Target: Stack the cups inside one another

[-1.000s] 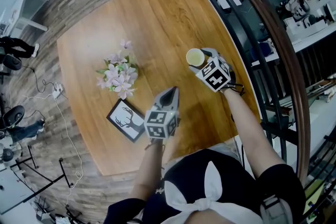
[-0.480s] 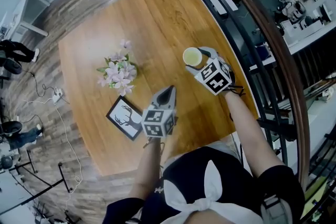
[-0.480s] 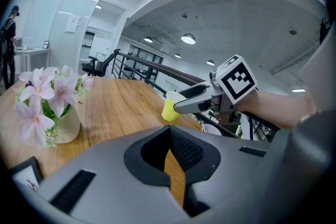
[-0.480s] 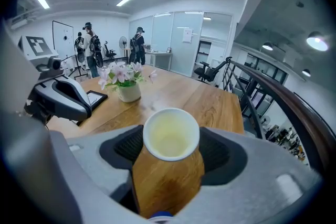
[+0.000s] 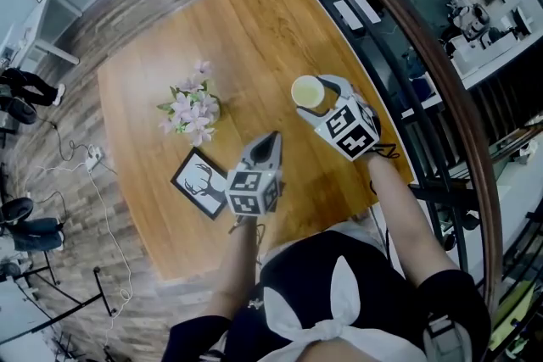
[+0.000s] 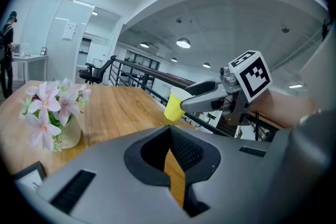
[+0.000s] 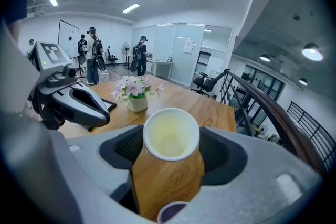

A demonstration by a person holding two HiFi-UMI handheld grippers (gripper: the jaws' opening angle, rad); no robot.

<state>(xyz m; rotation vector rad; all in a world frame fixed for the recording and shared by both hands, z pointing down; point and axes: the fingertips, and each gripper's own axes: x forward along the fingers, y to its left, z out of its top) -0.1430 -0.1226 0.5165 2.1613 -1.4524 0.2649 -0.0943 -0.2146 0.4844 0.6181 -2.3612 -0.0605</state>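
Observation:
My right gripper (image 5: 316,94) is shut on a yellow paper cup (image 5: 308,91) and holds it off the wooden table (image 5: 254,30), near the table's right edge. In the right gripper view the yellow cup (image 7: 171,134) sits between the two wide jaws, its empty mouth facing the camera. Below it, at the picture's bottom edge, shows the rim of a purplish cup (image 7: 172,212). My left gripper (image 5: 268,145) hovers to the left of the cup, jaws together, nothing in them. From the left gripper view the yellow cup (image 6: 174,106) hangs tilted in the right gripper (image 6: 184,104).
A small vase of pink flowers (image 5: 193,114) stands at mid-table, and a framed deer picture (image 5: 202,182) lies near the front left. A dark railing (image 5: 441,80) runs close along the table's right edge. Several people stand far off in the room (image 7: 92,57).
The right gripper has risen with the yellow cup and drifted a little left. The left gripper has lifted slightly as well.

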